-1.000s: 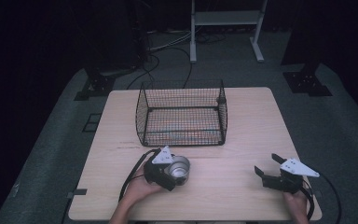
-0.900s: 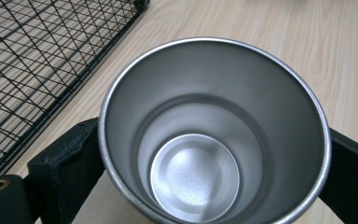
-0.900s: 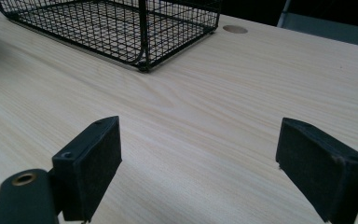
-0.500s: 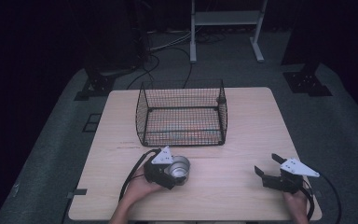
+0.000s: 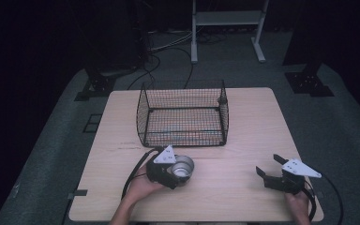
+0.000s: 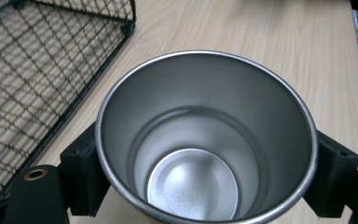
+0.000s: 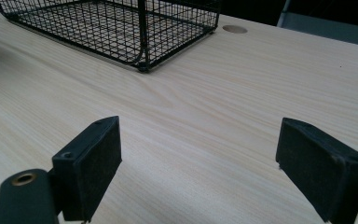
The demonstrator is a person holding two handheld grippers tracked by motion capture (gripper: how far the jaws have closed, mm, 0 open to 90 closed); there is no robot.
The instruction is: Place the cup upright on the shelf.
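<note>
So the left gripper (image 5: pixel 180 172) is gripping a shiny steel cup (image 6: pixel 205 140), jaws pressing on both sides of it, mouth facing up, near the front of the worktop (image 5: pixel 243 140). The right gripper (image 7: pixel 200 163) is sitting wide open with nothing in it, well apart. Behind them a black wire basket (image 5: pixel 183 115) is standing.

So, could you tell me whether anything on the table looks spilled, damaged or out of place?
Nothing stands out. The metal cup is empty and undented between the left gripper fingers, the wire basket stands level, and the right gripper is open over bare wood.
</note>
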